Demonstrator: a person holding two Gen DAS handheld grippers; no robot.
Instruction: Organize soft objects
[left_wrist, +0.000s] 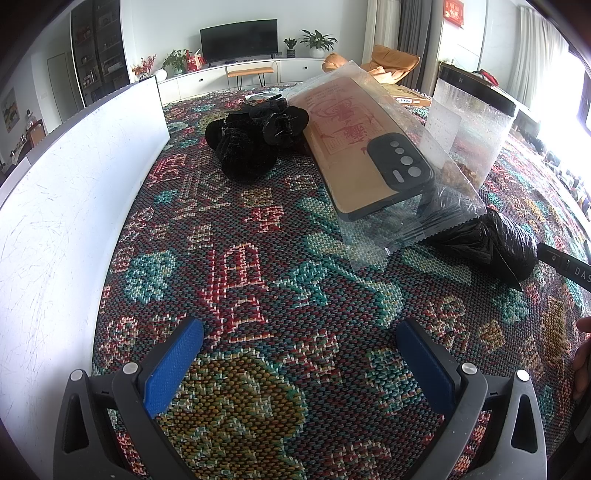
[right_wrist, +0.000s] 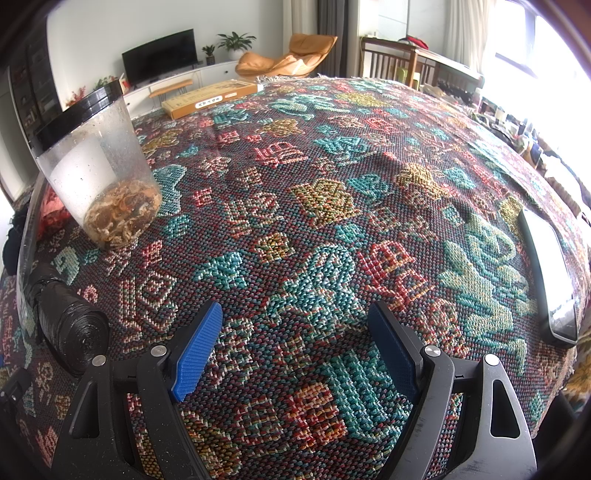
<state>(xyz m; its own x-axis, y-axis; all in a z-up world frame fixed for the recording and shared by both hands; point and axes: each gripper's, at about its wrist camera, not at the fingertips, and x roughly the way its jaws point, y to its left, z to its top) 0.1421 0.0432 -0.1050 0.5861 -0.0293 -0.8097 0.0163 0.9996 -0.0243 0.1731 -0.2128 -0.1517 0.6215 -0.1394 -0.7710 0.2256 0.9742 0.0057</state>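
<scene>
A black fuzzy bundle (left_wrist: 240, 149) with a black hair claw (left_wrist: 284, 123) lies at the far middle of the patterned cloth (left_wrist: 258, 258). A clear bag holding a phone case (left_wrist: 373, 155) leans to its right. A black roll of plastic bags (left_wrist: 491, 243) lies at the right, and it shows again as the roll (right_wrist: 70, 328) at the lower left of the right wrist view. My left gripper (left_wrist: 299, 332) is open over bare cloth, well short of the bundle. My right gripper (right_wrist: 295, 314) is open too, with nothing between its blue pads.
A white board (left_wrist: 74, 177) stands along the left edge. A clear jar with a black lid (right_wrist: 99, 166) holds dried bits. A flat yellow box (right_wrist: 210, 98) lies at the far edge, and a phone (right_wrist: 550, 273) lies at the right. A hand (left_wrist: 583, 354) shows at the right border.
</scene>
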